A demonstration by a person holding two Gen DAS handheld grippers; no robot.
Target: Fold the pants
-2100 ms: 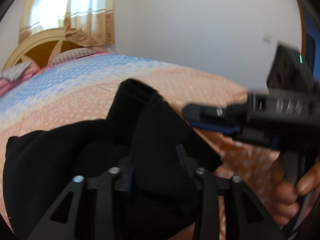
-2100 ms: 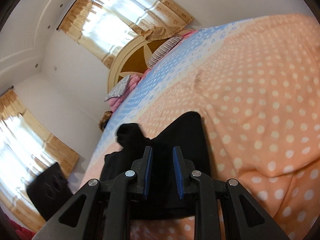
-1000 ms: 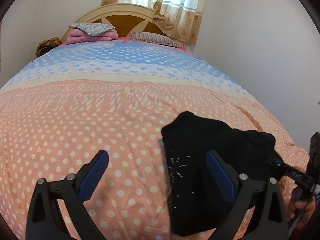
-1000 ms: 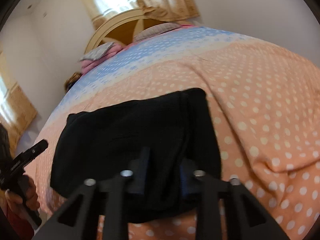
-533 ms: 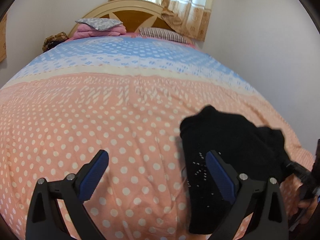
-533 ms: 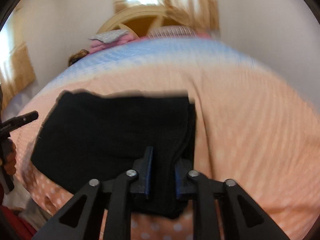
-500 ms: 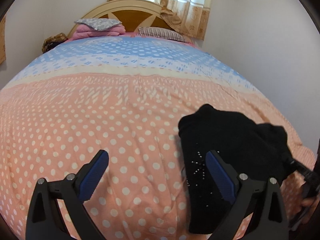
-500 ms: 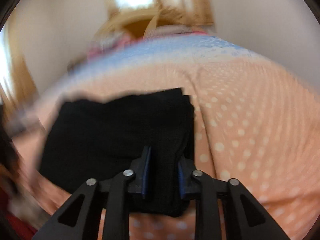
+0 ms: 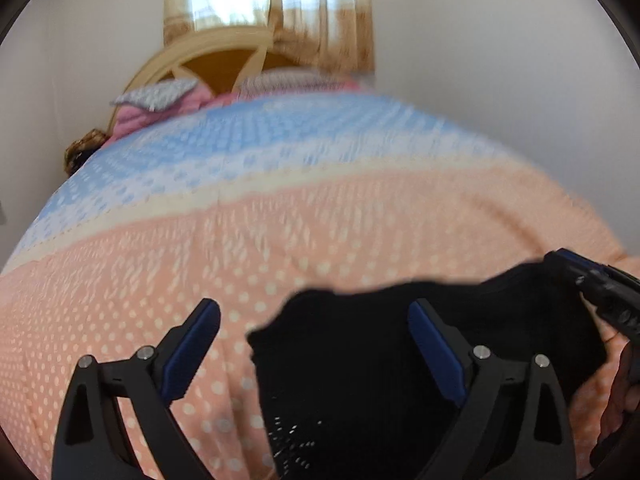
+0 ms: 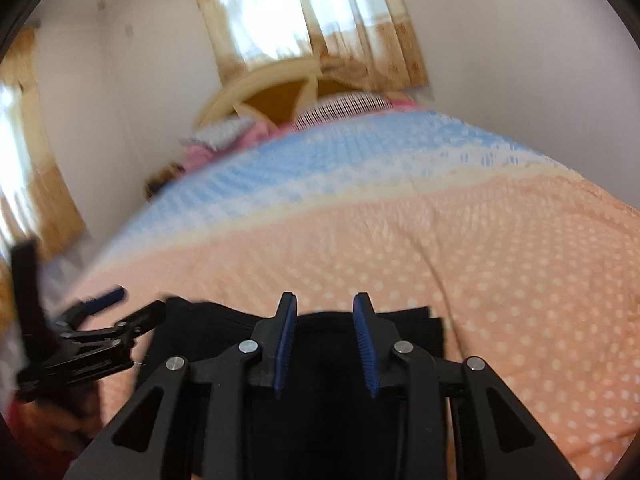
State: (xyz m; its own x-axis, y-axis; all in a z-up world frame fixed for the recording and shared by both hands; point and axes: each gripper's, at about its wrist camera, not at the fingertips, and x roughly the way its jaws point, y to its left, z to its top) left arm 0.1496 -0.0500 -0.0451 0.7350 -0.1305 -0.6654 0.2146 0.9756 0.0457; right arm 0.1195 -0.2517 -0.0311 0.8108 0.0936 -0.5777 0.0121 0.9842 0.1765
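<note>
A: Where are the pants (image 9: 380, 364)?

B: Folded black bundle on the peach polka-dot end of the bed cover (image 9: 160, 280), near the foot edge. Headboard (image 9: 224, 64) and pillows (image 9: 160, 94) well apart from it, at the far end.

A: Long axis?

B: Runs across the bed, side to side, parallel to the headboard. In the right wrist view the far edge of the pants (image 10: 400, 332) lies roughly level.

A: Left tongs (image 9: 314, 350)?

B: Spread wide. Right finger over the bundle, left finger over bare cover; nothing pinched.

A: Right tongs (image 10: 326, 344)?

B: Blue pads (image 10: 286, 344) parted, over the fabric. Contact: cannot tell; frames blurred.
</note>
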